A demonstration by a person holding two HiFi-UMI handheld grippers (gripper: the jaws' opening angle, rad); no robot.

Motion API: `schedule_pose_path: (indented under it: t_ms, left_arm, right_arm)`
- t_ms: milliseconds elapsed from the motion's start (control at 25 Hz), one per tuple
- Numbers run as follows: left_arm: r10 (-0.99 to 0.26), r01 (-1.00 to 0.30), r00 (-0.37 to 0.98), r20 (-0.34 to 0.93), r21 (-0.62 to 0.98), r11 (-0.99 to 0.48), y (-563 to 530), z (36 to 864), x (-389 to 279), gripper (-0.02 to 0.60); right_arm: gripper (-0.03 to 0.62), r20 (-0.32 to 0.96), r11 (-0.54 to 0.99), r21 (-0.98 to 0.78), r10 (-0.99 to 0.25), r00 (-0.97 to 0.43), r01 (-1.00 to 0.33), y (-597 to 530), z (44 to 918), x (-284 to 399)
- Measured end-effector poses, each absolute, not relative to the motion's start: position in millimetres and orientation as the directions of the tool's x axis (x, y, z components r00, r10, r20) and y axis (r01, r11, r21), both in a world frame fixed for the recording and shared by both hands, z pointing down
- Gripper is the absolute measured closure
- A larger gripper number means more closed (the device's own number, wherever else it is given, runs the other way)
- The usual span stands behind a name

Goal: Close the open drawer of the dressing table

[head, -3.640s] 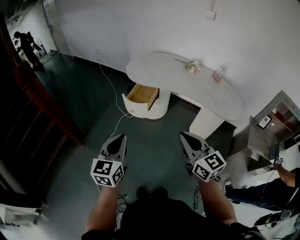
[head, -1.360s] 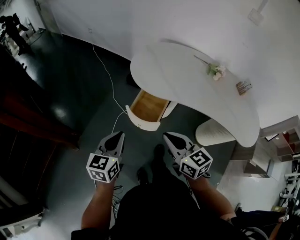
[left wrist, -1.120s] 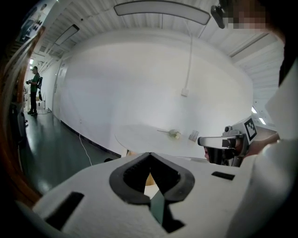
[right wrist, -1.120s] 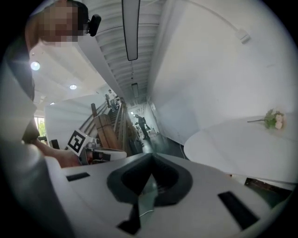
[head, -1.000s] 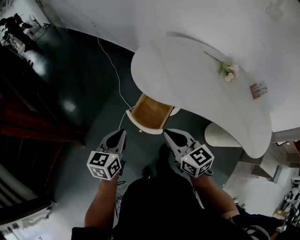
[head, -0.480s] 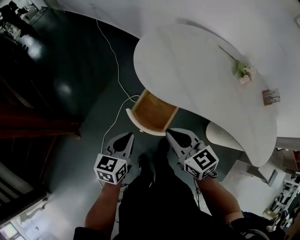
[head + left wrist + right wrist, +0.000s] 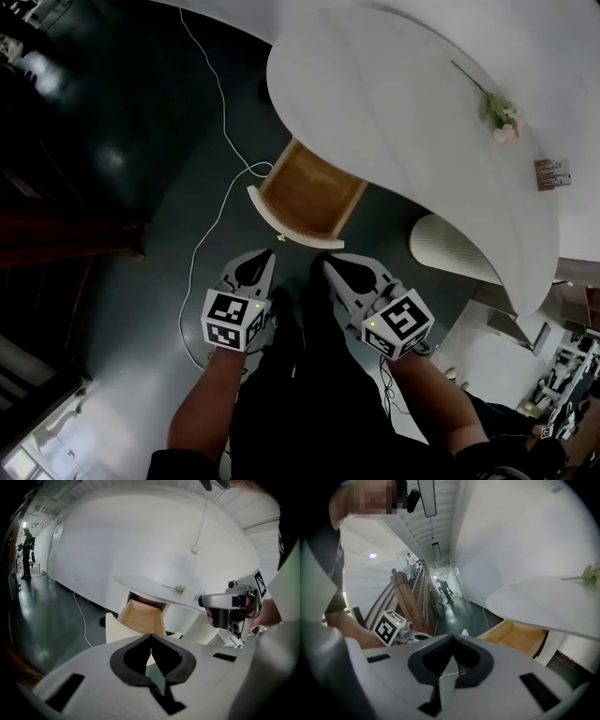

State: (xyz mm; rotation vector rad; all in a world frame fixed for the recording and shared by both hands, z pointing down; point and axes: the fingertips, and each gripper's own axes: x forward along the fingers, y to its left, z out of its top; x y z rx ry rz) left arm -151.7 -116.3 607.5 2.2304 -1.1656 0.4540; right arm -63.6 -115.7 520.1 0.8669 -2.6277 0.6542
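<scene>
The white, kidney-shaped dressing-table desk [image 7: 403, 103] filled the upper right of the head view. Its open drawer [image 7: 305, 197], with a pale wooden inside and a curved white front, stood pulled out from under the desk's near edge toward the person.

The left gripper [image 7: 260, 260] and the right gripper [image 7: 330, 265] hung side by side just short of the drawer front, which lay at twelve o'clock from the pair. Neither touched it. In the left gripper view the two jaws met at their tips with nothing between them, and the drawer showed straight beyond them. In the right gripper view the jaws were likewise pressed together and empty, with the drawer off at two o'clock.

A thin white cable [image 7: 211, 216] trailed across the dark floor [image 7: 122, 187] at nine o'clock from the drawer. A ribbed white pedestal [image 7: 450, 248] stood under the desk at three o'clock from the drawer. On the desktop, a small sprig of pale flowers [image 7: 500, 112] lay toward two o'clock, with a small card [image 7: 553, 173] near the desk's right edge.
</scene>
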Motion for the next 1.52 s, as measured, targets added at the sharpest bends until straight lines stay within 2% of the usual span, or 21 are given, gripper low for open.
schedule_pose_path:
  t_ms: [440, 600, 840, 1040, 1520]
  left_arm:
    - [-0.601, -0.802, 0.597, 0.532, 0.369, -0.47, -114, 681, -148, 0.511]
    - [-0.596, -0.788, 0.615, 0.515, 0.395, -0.472, -123, 714, -149, 0.433]
    - [-0.557, -0.779, 0.624, 0.548, 0.382, -0.497, -130, 752, -148, 0.434]
    - [-0.523, -0.767, 0.631, 0.573, 0.358, -0.532, -129, 770, -139, 0.512]
    - [-0.553, -0.786, 0.613, 0.564, 0.369, -0.496, -153, 770, -128, 0.517]
  right_arm:
    - [0.588, 0.424, 0.685, -0.36, -0.485, -0.765, -0.633, -87, 592, -60]
    - [0.589, 0.445, 0.667, -0.383, -0.473, -0.76, -0.639, -84, 623, -65]
    - [0.589, 0.449, 0.661, -0.398, -0.464, -0.764, -0.636, -85, 646, -72]
    - [0.589, 0.464, 0.668, -0.401, -0.442, -0.768, -0.627, -79, 658, -72]
    - [0.589, 0.471, 0.64, -0.392, -0.477, -0.742, -0.661, -102, 667, -60]
